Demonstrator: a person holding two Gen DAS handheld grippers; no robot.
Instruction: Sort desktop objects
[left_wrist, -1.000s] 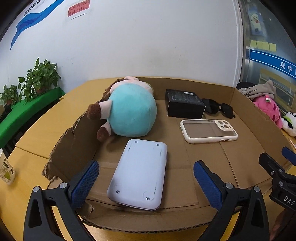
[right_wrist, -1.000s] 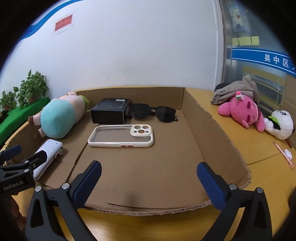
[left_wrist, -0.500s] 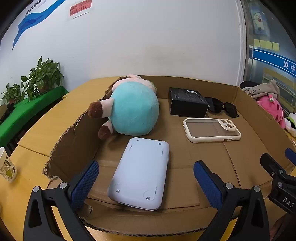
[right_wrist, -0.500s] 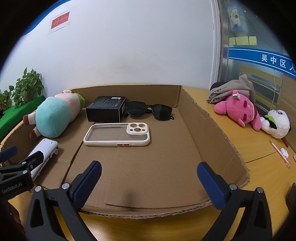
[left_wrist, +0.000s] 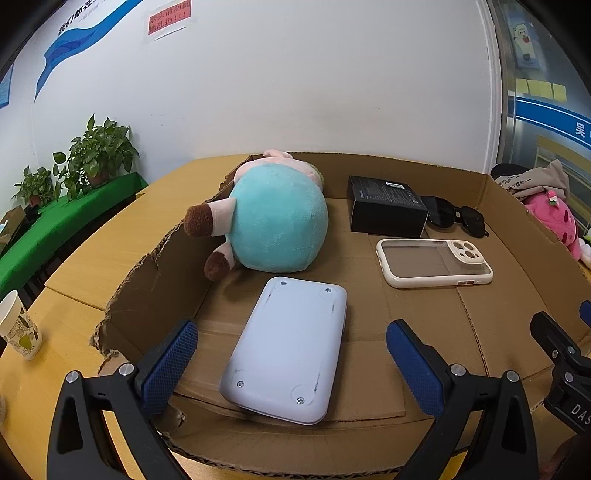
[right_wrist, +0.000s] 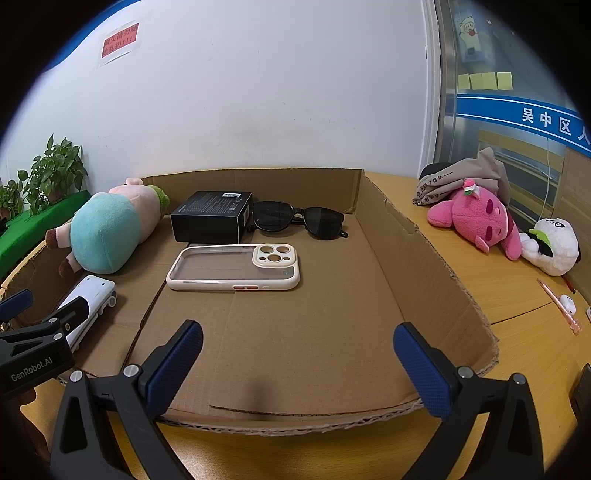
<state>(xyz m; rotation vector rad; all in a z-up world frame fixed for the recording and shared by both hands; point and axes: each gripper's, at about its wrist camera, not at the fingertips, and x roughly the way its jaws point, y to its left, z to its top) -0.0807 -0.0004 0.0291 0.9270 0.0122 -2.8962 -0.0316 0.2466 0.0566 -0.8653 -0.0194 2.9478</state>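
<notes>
A shallow cardboard tray (left_wrist: 517, 206) (right_wrist: 413, 254) holds a teal and pink plush pig (left_wrist: 273, 214) (right_wrist: 107, 225), a white device lying face down (left_wrist: 291, 347) (right_wrist: 88, 299), a black box (left_wrist: 386, 210) (right_wrist: 212, 214), black sunglasses (left_wrist: 456, 218) (right_wrist: 299, 219) and a cream phone case (left_wrist: 432, 262) (right_wrist: 232, 267). My left gripper (left_wrist: 291, 354) is open and empty, hovering at the tray's front edge over the white device. My right gripper (right_wrist: 297, 362) is open and empty at the front edge, over bare cardboard.
On the wooden table right of the tray lie a pink plush (right_wrist: 476, 218), a white panda plush (right_wrist: 552, 245), folded cloth (right_wrist: 461, 177) and a pink pen (right_wrist: 557, 306). A paper cup (left_wrist: 18, 325) stands at the left. Potted plants (left_wrist: 96, 151) line the left wall.
Both grippers have stayed open and empty. The views have shifted slightly, with the tray's contents sitting a little lower and closer. No object has moved.
</notes>
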